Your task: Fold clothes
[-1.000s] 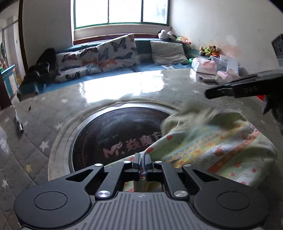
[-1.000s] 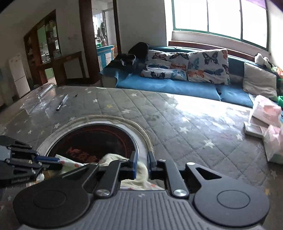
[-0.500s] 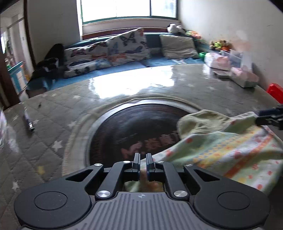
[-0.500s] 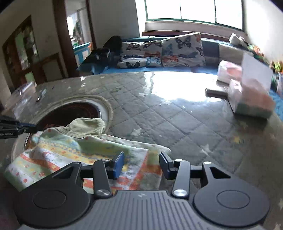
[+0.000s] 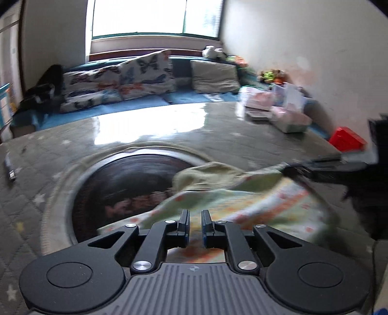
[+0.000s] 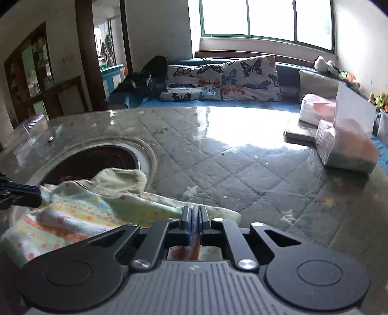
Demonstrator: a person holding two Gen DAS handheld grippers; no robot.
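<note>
Little shirt (image 5: 242, 201), striped and dotted in yellow, orange and green, with a plain pale green part at the top. Lies crumpled on the gray quilted bench (image 6: 242, 169), near the front edge. Partly covers the big round dark plate (image 5: 126, 184) set in the middle of the bench. Held at 2 spots by 2 claws.

Right claw (image 6: 195, 213): clenched tight, pinching a thin fold at the shirt's right edge. Orange and white cloth squeezed between the blue pads. In the left view, reaches in from the right as a dark, blurry bar touching the far side of the shirt.

Left claw (image 5: 194, 218): almost closed, with just a thin gap, and cloth showing in that gap. Very blurry there. In the right view, pokes in from the left edge with the cloth bunched up to its tip, so looks like grasping the shirt's left side.

Farther back on the bench, on the right: a few pink and white packs (image 6: 346, 145) and a flat dark box (image 6: 298, 135). A red box (image 5: 349, 139) near the wall. Behind the bench, a blue sofa (image 6: 242, 104) with butterfly pillows (image 6: 249, 77) and a gray pillow (image 5: 213, 76) under a bright window (image 6: 266, 19). Soft toys (image 5: 271, 75) in the corner.
</note>
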